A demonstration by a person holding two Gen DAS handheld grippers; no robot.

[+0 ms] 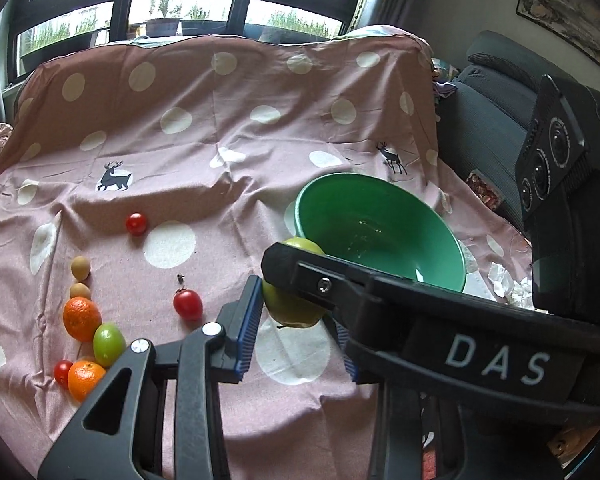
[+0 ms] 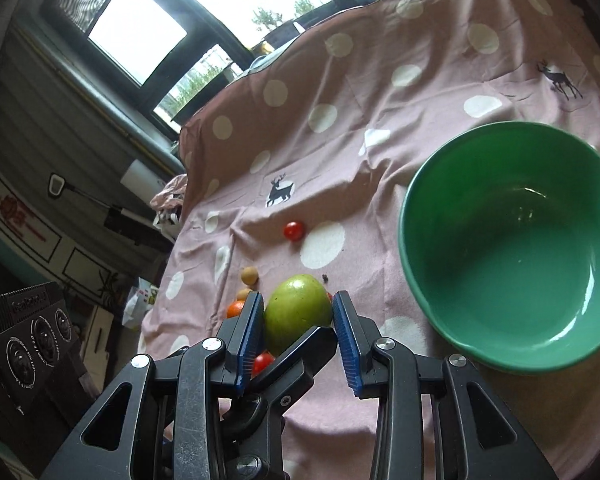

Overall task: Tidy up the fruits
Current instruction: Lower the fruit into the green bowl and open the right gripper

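My right gripper (image 2: 298, 322) is shut on a large green apple (image 2: 298, 314) and holds it above the cloth, left of the empty green bowl (image 2: 512, 248). In the left wrist view the apple (image 1: 294, 304) sits just in front of the bowl (image 1: 380, 232), with the right gripper's black finger (image 1: 320, 280) across it. My left gripper (image 1: 298, 328) is open, its blue pads either side of the apple but apart from it. Two oranges (image 1: 82, 318), a small green fruit (image 1: 108, 344), cherry tomatoes (image 1: 188, 305) and two tan fruits (image 1: 80, 268) lie at the left.
The pink polka-dot cloth (image 1: 220, 128) covers the table and rises over something at the back. A dark chair (image 1: 496, 112) stands to the right. Crumpled white paper (image 1: 508, 284) lies by the bowl. Windows are behind.
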